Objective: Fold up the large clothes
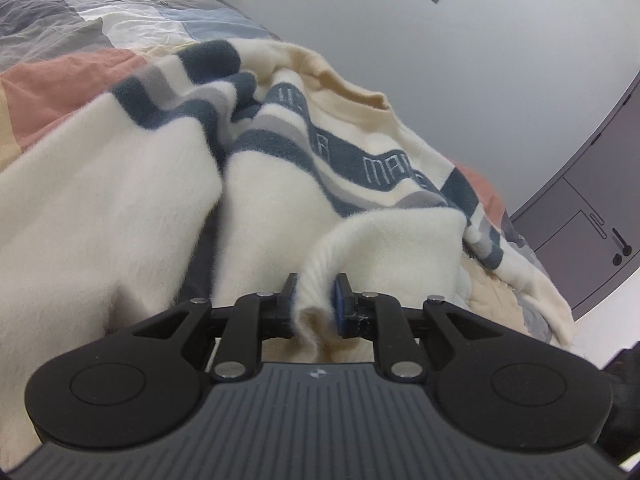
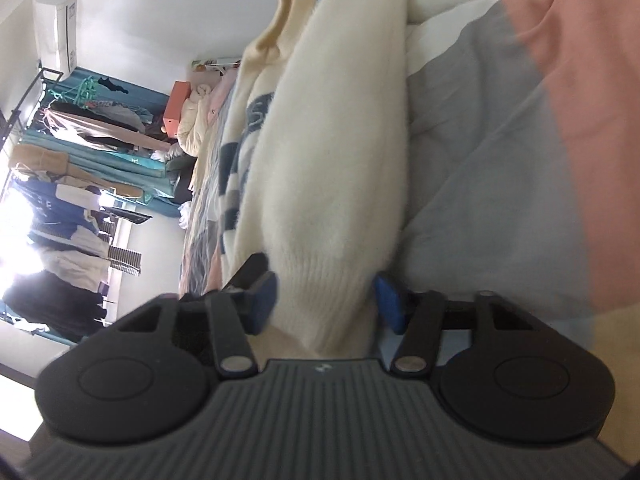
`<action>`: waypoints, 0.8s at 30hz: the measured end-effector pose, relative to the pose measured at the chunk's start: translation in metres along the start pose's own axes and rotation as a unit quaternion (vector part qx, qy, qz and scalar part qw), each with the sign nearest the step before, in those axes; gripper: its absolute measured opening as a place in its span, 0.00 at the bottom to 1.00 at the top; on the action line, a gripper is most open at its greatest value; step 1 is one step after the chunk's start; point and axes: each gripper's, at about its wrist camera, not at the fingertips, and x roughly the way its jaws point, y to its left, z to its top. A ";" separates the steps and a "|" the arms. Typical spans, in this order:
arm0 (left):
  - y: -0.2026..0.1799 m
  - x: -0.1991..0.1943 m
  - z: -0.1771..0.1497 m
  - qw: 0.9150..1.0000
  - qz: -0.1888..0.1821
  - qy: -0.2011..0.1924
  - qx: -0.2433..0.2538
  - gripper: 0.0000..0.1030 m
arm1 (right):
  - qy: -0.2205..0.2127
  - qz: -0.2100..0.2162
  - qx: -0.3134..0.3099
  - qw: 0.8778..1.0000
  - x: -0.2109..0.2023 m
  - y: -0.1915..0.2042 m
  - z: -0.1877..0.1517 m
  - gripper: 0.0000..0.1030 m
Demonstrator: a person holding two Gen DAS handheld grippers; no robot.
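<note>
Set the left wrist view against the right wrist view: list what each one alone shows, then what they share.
Only the left wrist view: the sweater's dark band with lettering, a grey cabinet, and the left tongs pinching a cream fold. Only the right wrist view: a clothes rack, an air conditioner, an orange box, and the right tongs around a ribbed cuff. Both: the cream sweater on the patchwork quilt.

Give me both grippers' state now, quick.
Left gripper: closed on a fold of the cream sweater.
Right gripper: around the sweater's cuff, grip cannot be told.

Sweater lettering (image 1: 394, 174) partly folded under (unreadable)
</note>
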 end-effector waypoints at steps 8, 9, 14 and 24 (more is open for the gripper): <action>-0.006 -0.015 -0.002 1.000 -0.027 -0.008 -0.007 0.39 | -0.066 -0.011 -0.075 0.995 -0.037 0.019 -0.013 0.15; -0.007 -0.020 -0.003 0.999 -0.031 -0.012 -0.005 0.44 | -0.083 -0.021 -0.093 0.992 -0.048 0.023 -0.018 0.15; -0.017 -0.049 -0.008 0.997 -0.052 -0.063 0.012 0.51 | -0.144 -0.091 -0.154 0.973 -0.094 0.040 -0.017 0.13; -0.049 -0.044 -0.036 0.997 -0.056 0.004 0.060 0.53 | -0.167 -0.278 -0.132 0.937 -0.171 0.020 0.011 0.07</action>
